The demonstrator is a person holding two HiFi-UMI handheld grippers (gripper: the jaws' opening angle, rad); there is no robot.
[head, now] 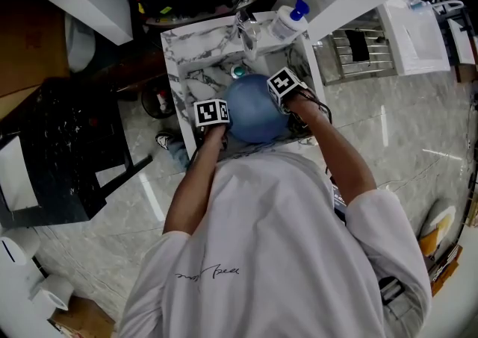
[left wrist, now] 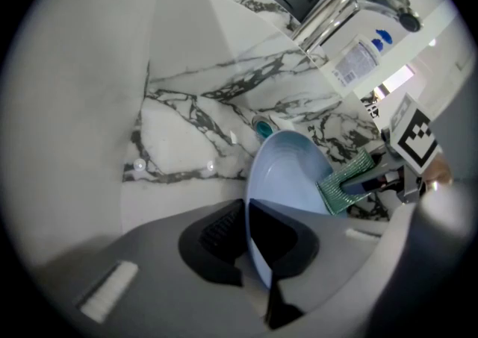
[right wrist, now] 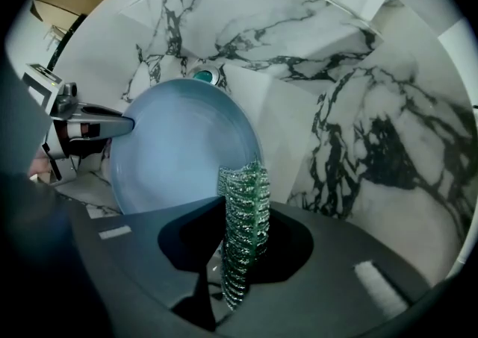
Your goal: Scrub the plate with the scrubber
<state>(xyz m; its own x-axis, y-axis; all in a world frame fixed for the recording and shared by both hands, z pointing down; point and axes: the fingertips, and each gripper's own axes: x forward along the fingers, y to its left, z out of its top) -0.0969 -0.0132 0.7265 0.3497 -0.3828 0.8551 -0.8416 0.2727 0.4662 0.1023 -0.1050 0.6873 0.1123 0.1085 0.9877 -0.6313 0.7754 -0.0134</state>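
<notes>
Gripping the plate (right wrist: 175, 154) by its rim, the left gripper (left wrist: 249, 243) has its jaws closed on it, on edge over the sink (right wrist: 299, 45); the right gripper (right wrist: 240, 262) has its jaws pinched on the upright scrubber (right wrist: 243, 217), against the plate's lower-right rim; the hollow face lies leftward.

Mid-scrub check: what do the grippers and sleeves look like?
The left gripper and right gripper have grey bodies, black round the jaws, each with a white cube of black square markers. Black cables run by the right one. The person wears a white short-sleeved shirt.
</notes>
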